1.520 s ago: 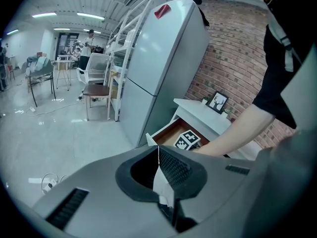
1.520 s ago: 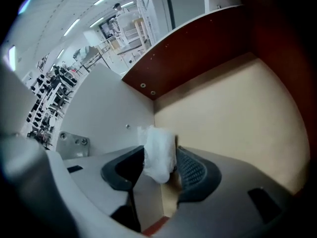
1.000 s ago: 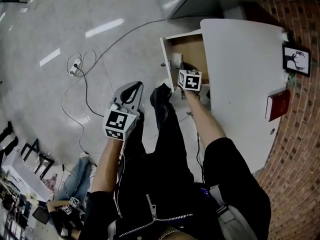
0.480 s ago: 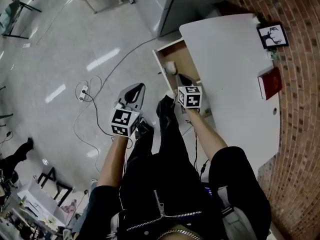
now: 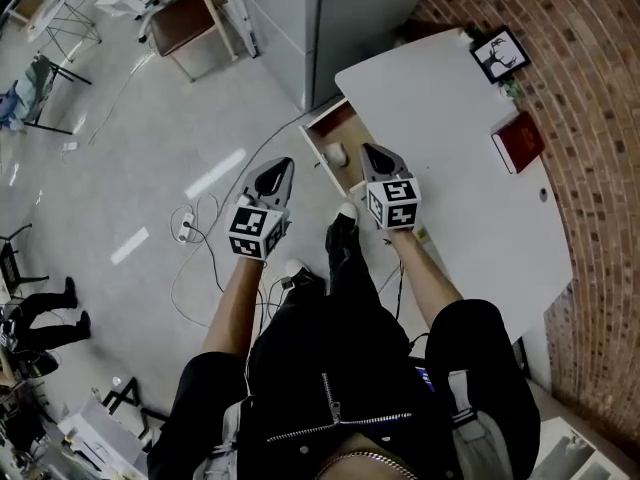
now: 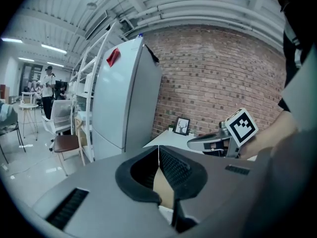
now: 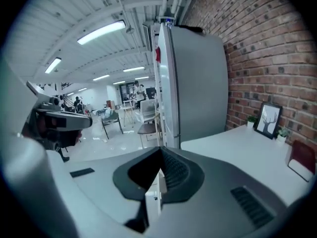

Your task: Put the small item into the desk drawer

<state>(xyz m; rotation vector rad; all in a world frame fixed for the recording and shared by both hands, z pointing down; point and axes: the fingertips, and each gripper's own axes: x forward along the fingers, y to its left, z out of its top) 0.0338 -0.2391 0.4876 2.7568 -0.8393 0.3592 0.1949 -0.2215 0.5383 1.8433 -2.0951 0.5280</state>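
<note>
- The left gripper is hanging over the floor, to the left of the open drawer and apart from it.
- Its jaws are meeting at the tips in its own view, with nothing pinched between them.
- The right gripper is showing at the drawer's right edge in the head view, where the drawer meets the desk.
- Its jaws are also pressed fully together and holding nothing.
- The small item, a pale rounded thing, is lying inside the drawer on its brown bottom, just beside the right gripper's tip in the head view; neither gripper is touching it.
- The drawer is standing pulled out from the white desk toward the floor side.
- A framed picture is standing at the desk's far corner against the brick wall, and a red book is lying nearer along the same wall.
- A grey fridge is standing just beyond the desk.
- A cable is looping across the floor to a power strip.
- The person is standing between the grippers in black clothes, with one shoe below the drawer in the head view.
- Each gripper's camera is catching the other gripper off to its side.
</note>
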